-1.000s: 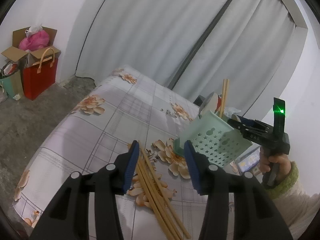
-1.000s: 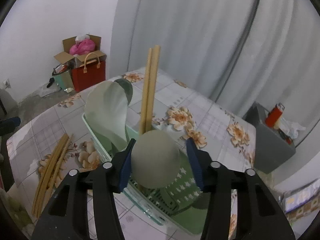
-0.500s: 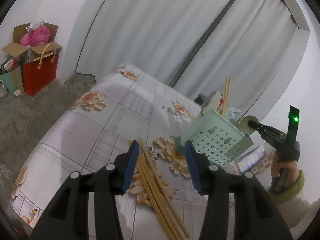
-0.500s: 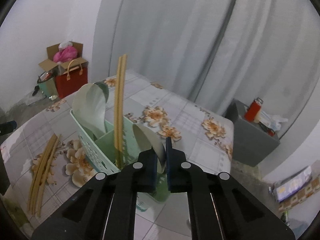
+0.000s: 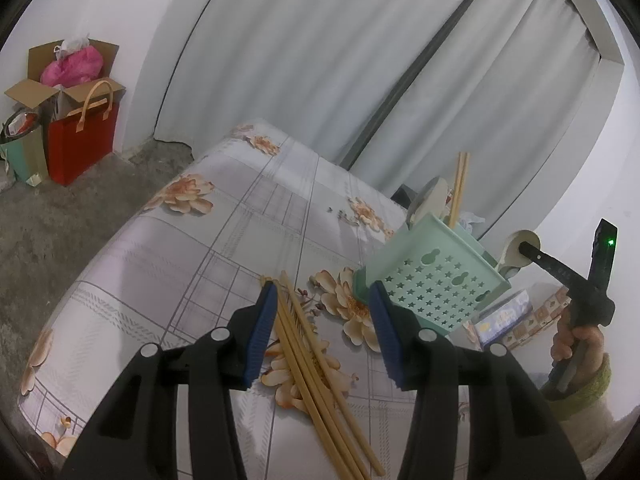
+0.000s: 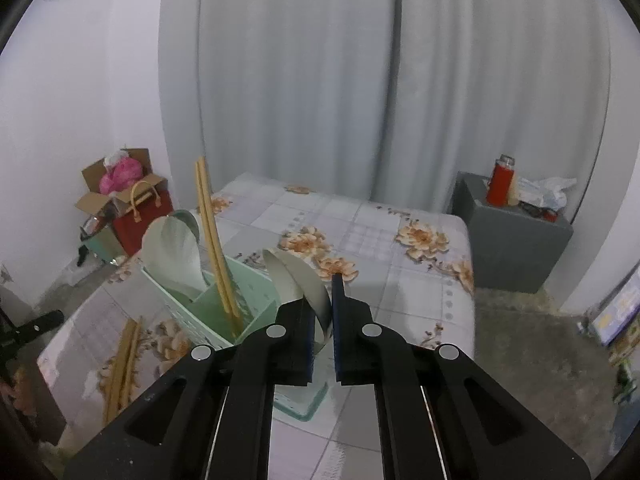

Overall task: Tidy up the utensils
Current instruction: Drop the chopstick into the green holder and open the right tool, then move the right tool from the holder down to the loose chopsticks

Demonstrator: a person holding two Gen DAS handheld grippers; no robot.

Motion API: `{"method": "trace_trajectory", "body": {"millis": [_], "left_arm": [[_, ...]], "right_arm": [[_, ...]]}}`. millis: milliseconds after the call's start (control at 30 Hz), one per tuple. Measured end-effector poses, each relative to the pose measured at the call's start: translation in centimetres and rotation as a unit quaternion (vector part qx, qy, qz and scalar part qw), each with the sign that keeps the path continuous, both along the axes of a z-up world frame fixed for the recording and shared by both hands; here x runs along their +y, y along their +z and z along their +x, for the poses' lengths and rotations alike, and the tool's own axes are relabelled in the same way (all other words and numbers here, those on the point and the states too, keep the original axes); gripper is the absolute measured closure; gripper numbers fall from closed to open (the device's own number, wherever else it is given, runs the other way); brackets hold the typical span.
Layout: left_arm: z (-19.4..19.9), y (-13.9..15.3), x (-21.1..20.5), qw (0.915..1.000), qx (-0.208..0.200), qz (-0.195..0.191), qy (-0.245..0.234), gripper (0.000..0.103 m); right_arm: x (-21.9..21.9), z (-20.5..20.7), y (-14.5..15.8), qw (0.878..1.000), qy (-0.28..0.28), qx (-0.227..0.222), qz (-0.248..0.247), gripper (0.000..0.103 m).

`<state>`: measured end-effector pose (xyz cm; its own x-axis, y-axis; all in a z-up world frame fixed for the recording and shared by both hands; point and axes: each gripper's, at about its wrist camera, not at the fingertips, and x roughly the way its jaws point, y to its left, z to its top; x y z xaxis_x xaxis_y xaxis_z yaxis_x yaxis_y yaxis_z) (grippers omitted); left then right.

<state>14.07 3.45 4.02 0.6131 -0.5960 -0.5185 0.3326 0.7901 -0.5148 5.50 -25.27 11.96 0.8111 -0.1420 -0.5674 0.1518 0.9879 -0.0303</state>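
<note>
Clamped edgewise in the closed right gripper (image 6: 322,320), a spoon (image 6: 298,284) is held clear of the caddy (image 6: 248,300) for sorting, while the left gripper (image 5: 324,340) is held half-open and empty over loose chopsticks (image 5: 320,368).

The utensil caddy (image 5: 436,280) is presenting as matt mint-green plastic, its wall punched with star-shaped holes. The loose chopsticks (image 5: 316,360) are showing a pale, unvarnished wooden or bamboo finish. The spoon (image 6: 298,284) between the right gripper (image 6: 322,336) pads is looking smooth, pale and faintly glossy. The gripper bodies are appearing as matt black plastic with blue ribbed pads (image 5: 262,332). The tablecloth (image 5: 168,272) is lying smooth with a slight sheen, floral-printed. The curtain (image 6: 360,80) is hanging as matt grey cloth.
</note>
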Motion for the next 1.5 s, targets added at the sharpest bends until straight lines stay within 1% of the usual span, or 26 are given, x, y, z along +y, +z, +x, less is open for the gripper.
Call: {"method": "trace_trajectory", "body": {"millis": [133,367,467,567,733,833,933,1033,1100,1200,1267,1367,1433,1500], "left_arm": [[0.0,0.0,0.0,1.0,0.0,-0.001,0.0,0.057],[-0.1,-0.1,0.0,1.0,0.0,0.002,-0.001,0.057],[-0.1,-0.1,0.1,1.0,0.001,0.001,0.002,0.056],[-0.2,-0.1,0.0,1.0,0.0,0.002,0.003,0.056],[-0.1,-0.1,0.0,1.0,0.002,0.004,0.004,0.056],[0.0,-0.2,0.0,1.0,0.005,0.004,0.003,0.056],[0.0,-0.2,-0.2,1.0,0.005,0.006,-0.001,0.056],[0.0,-0.3,-0.4,1.0,0.006,0.007,-0.001,0.055],[0.0,-0.3,-0.4,1.0,0.006,0.007,0.0,0.055],[-0.1,-0.3,-0.4,0.9999,0.006,0.008,0.002,0.054],[-0.2,-0.3,-0.3,0.9999,0.006,0.009,0.004,0.053],[-0.1,-0.4,-0.2,0.9999,0.007,0.01,0.006,0.052],[-0.1,-0.4,-0.1,0.9999,0.008,0.01,0.007,0.052],[0.0,-0.4,-0.1,0.9999,0.009,0.01,0.007,0.052]], "right_arm": [[0.6,0.3,0.3,1.0,0.014,0.001,-0.013,0.097],[2.1,2.0,0.8,0.996,0.05,0.005,-0.071,0.098],[1.9,2.7,0.5,0.995,0.051,0.014,-0.088,0.099],[0.7,3.3,0.0,0.996,0.039,0.028,-0.08,0.1],[-0.9,3.1,-0.5,0.997,0.03,0.047,-0.047,0.1],[-1.4,2.9,-0.3,0.997,0.035,0.056,-0.028,0.1],[-1.9,3.1,-0.5,0.996,0.053,0.072,-0.004,0.1],[-1.9,3.7,-0.9,0.994,0.063,0.084,-0.003,0.1],[-1.5,3.7,-1.1,0.994,0.059,0.091,-0.014,0.099],[-0.8,3.7,-1.2,0.994,0.051,0.088,-0.039,0.089],[-0.4,3.5,-1.2,0.994,0.056,0.082,-0.047,0.078],[0.4,3.1,-1.2,0.993,0.065,0.079,-0.067,0.067],[0.9,2.8,-1.1,0.991,0.069,0.077,-0.083,0.061],[1.3,2.4,-1.0,0.991,0.07,0.075,-0.092,0.058]]}}
